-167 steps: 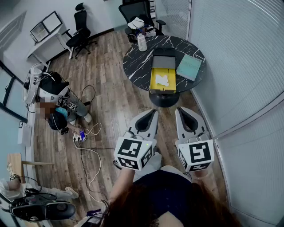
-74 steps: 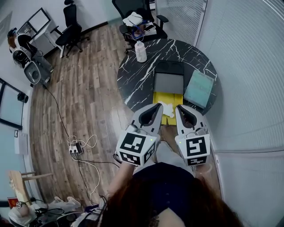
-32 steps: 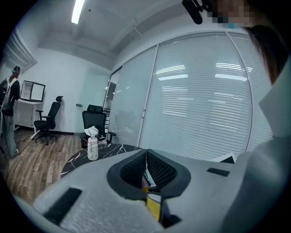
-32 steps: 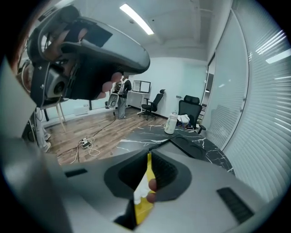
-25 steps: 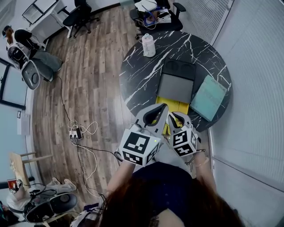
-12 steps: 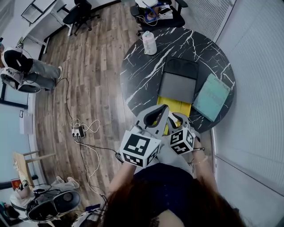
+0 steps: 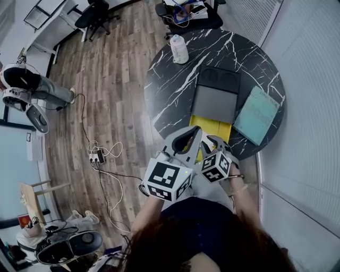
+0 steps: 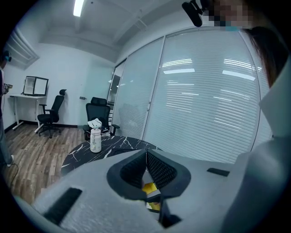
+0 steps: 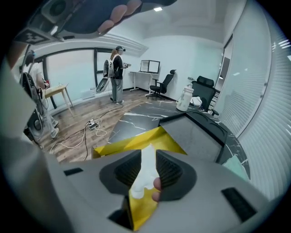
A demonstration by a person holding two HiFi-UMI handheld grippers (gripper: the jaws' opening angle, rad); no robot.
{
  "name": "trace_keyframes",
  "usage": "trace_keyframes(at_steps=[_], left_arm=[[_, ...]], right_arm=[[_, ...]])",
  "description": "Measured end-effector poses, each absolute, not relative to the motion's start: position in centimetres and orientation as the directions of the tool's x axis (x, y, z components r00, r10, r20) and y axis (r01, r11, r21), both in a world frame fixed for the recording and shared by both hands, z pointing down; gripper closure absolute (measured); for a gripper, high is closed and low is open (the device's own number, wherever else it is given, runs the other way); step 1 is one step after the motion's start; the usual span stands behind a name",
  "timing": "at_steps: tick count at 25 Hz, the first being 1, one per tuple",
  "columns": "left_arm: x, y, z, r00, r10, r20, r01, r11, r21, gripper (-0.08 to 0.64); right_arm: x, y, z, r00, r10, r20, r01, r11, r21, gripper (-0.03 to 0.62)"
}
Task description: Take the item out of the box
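An open box with a yellow inside (image 7: 213, 126) lies at the near edge of the round black marble table (image 7: 170, 90), its grey lid (image 7: 214, 103) folded back. Both grippers hover over the box's near end. My right gripper (image 7: 207, 138) points down into the box. In the right gripper view its jaws (image 9: 148, 158) are shut on a white crumpled item (image 9: 144, 172), with the yellow box (image 9: 136, 142) beneath. My left gripper (image 7: 197, 130) is beside it, and in the left gripper view (image 8: 146, 154) it is shut and holds nothing. The box (image 8: 150, 187) shows behind its jaws.
A teal book (image 7: 257, 115) lies right of the box, and a white bottle (image 7: 179, 49) stands at the table's far left. Office chairs (image 7: 183, 13) stand behind the table. Cables and a power strip (image 7: 97, 157) lie on the wooden floor. A person (image 9: 116, 75) stands far off.
The person walked up to the table and both grippers came over the box's near end. In the last second the right gripper tilted slightly down into the box; the left barely moved.
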State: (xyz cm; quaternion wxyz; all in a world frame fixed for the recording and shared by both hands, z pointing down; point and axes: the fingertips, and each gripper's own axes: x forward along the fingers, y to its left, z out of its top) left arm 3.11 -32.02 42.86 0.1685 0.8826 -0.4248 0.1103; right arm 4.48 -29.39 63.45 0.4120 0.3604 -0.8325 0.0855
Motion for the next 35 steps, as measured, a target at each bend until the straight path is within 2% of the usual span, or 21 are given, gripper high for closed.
trace_keyframes(at_steps=[26, 35], left_arm=[[2.1, -33.2, 44.8, 0.587, -0.700, 0.407, -0.805, -0.559, 0.200, 0.532], [1.3, -32.9, 44.5, 0.569, -0.711, 0.412, -0.817, -0.547, 0.182, 0.532]], right_arm=[[3.7, -30.7, 70.7, -0.342, -0.418, 0.842, -0.687, 0.723, 0.079, 0.491], [3.8, -30.9, 71.4, -0.337, -0.360, 0.870, -0.712, 0.702, 0.015, 0.531]])
